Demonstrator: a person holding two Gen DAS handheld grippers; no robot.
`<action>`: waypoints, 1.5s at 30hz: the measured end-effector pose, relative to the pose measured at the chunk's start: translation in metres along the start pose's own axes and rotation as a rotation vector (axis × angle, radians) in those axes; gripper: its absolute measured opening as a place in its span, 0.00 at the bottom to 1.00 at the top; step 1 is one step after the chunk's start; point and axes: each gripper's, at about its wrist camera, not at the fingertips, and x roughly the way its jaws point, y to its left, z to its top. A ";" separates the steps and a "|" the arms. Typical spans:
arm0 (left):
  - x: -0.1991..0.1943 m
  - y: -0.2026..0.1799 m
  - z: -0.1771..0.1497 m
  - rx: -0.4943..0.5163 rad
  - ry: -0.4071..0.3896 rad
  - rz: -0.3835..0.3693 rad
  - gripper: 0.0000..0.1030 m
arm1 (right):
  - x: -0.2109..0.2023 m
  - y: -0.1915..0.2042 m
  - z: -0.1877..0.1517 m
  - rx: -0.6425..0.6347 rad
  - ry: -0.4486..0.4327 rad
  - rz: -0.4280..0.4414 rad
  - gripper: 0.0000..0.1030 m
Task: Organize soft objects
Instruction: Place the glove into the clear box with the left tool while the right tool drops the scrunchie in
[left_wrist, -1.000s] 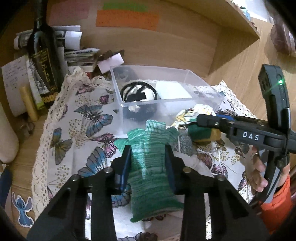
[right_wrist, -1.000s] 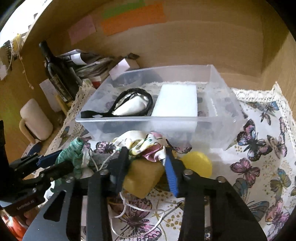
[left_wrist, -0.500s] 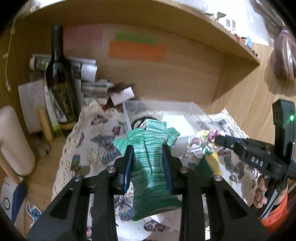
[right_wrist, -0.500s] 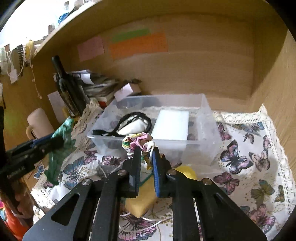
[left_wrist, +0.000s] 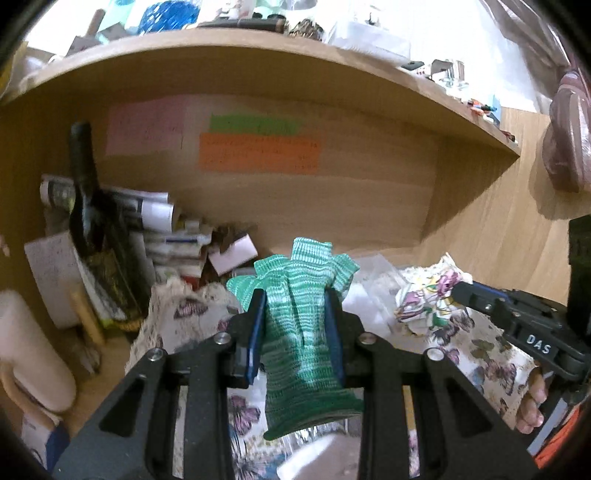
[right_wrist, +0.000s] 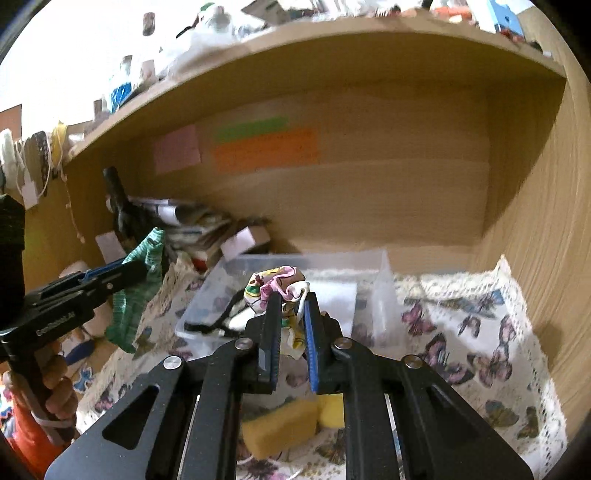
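Note:
My left gripper (left_wrist: 295, 295) is shut on a green knitted sock (left_wrist: 303, 332) and holds it up in the air; the sock also shows in the right wrist view (right_wrist: 136, 291). My right gripper (right_wrist: 290, 299) is shut on a floral cloth (right_wrist: 277, 284), raised above the clear plastic box (right_wrist: 384, 295); the cloth also shows in the left wrist view (left_wrist: 428, 299). The box holds a white sponge (right_wrist: 332, 295) and a black-strapped item (right_wrist: 221, 317). A yellow sponge (right_wrist: 280, 428) and a yellow ball (right_wrist: 332, 410) lie on the butterfly cloth (right_wrist: 480, 332) below my right gripper.
A dark wine bottle (left_wrist: 88, 221), stacked papers (left_wrist: 162, 236) and a white cylinder (left_wrist: 29, 350) stand at the left. A wooden shelf (left_wrist: 258, 51) overhangs the desk, with wooden walls behind and at the right (right_wrist: 535, 240). Coloured notes (left_wrist: 258, 151) stick on the back wall.
Both grippers rose well above the table. The right gripper closed on the floral cloth and lifted it off the yellow sponge. The left still holds the green sock, now higher.

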 end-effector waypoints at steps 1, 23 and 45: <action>0.002 -0.001 0.004 0.003 -0.004 0.003 0.29 | -0.001 -0.001 0.003 -0.001 -0.009 -0.003 0.10; 0.127 0.000 -0.011 0.040 0.213 0.099 0.29 | 0.084 0.002 -0.007 -0.017 0.149 0.027 0.10; 0.084 -0.002 -0.008 0.004 0.220 0.052 0.71 | 0.079 0.012 -0.013 -0.083 0.197 -0.011 0.79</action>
